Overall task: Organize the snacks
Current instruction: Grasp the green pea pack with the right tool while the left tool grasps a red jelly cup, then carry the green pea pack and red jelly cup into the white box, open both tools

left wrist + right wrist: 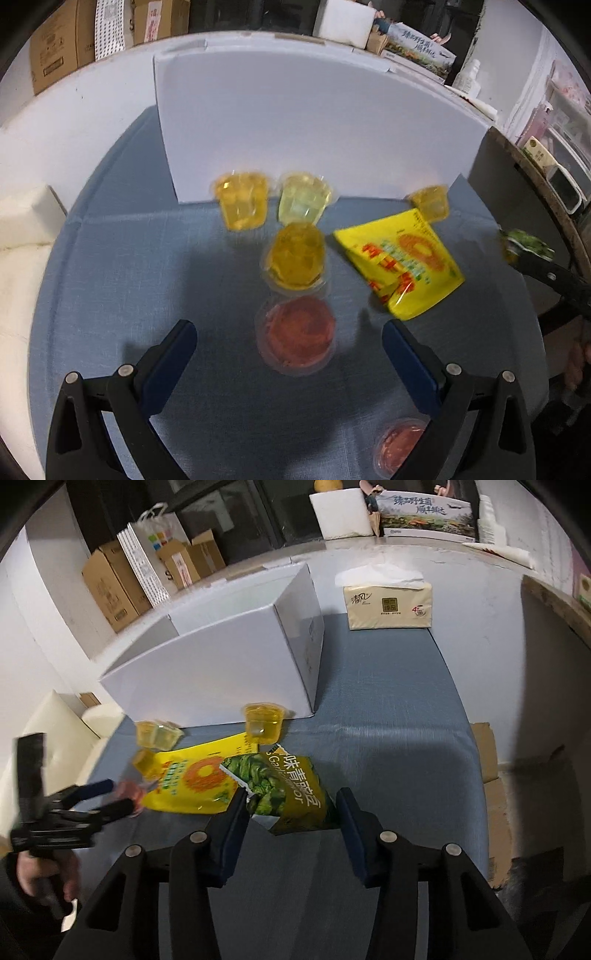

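Note:
My left gripper (290, 330) is open, its fingers wide on either side of a red jelly cup (295, 334) on the blue cloth, not touching it. Beyond it stand several yellow jelly cups (295, 258) and a yellow snack bag (402, 258). A second red cup (400, 448) lies by the right finger. In the right wrist view, my right gripper (291, 801) is shut on a green snack bag (291, 786), which overlaps the yellow bag (192, 775). The green bag (528, 245) also shows at the right edge of the left wrist view. The left gripper (110, 797) appears blurred at far left.
A large white cardboard box (221, 657) stands at the back of the blue cloth (388, 709), with jelly cups against its front wall. A tissue pack (388, 603) lies behind it to the right. Brown cartons and a paper bag line the far wall. A cream cushion (22, 229) sits left.

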`<state>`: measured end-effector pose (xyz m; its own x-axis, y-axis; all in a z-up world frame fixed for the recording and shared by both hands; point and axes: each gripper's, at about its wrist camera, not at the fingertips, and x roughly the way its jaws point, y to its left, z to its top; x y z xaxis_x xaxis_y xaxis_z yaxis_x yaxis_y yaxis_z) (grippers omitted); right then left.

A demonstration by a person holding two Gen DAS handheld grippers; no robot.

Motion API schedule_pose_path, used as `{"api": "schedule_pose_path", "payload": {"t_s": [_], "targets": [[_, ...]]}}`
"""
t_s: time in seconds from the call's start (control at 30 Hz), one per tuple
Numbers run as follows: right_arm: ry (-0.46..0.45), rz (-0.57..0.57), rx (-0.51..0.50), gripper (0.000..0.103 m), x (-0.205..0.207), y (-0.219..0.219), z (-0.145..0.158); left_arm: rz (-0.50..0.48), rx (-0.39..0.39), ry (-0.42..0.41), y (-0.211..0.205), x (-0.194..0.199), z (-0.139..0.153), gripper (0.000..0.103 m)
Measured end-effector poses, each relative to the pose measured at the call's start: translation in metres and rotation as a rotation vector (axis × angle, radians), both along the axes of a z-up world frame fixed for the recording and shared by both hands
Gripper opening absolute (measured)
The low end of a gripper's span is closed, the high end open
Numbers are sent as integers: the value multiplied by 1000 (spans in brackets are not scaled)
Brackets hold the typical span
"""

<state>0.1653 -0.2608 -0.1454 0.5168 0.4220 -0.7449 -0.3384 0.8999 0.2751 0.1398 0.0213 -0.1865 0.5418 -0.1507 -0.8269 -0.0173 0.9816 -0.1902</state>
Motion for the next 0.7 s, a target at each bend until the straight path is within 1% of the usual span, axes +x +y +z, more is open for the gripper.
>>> {"api": "schedule_pose_path", "payload": {"t_s": [0.07, 0.13, 0.17, 0.2, 0.23, 0.27, 0.3, 0.33, 0.4, 0.47, 0.57, 0.7], "targets": [[-1, 0, 9, 52, -9, -1, 1, 7, -17, -8, 2, -1, -1, 102], [1, 0, 16, 52, -15, 0, 2, 5, -14, -10, 3, -1, -1, 96], [0, -1, 18, 52, -16, -1, 3, 7, -5, -15, 3, -1, 0, 85], [2, 2, 20, 52, -17, 0, 3, 4, 2, -20, 3, -2, 1, 73], [2, 4, 20, 52, -18, 0, 3, -1, 7, -21, 3, -2, 1, 67], [-1, 2, 20, 52, -18, 1, 3, -2, 8, -25, 5, -3, 1, 53], [0, 4, 22, 52, -19, 1, 3, -5, -6, -25, 6, -3, 1, 43], [0, 7, 23, 52, -20, 2, 3, -4, -20, -33, 8, -3, 3, 40], [-8, 13, 22, 52, -22, 4, 5, -3, -41, -44, 12, -7, 4, 40], [-15, 19, 24, 52, -23, 7, 8, -7, -45, -60, 14, -12, 7, 40], [-30, 32, 32, 52, -26, 11, 14, -19, -55, -98, 15, -20, 17, 40], [-58, 47, 49, 52, -24, 17, 27, -32, -59, -160, 14, -24, 46, 40]]}}
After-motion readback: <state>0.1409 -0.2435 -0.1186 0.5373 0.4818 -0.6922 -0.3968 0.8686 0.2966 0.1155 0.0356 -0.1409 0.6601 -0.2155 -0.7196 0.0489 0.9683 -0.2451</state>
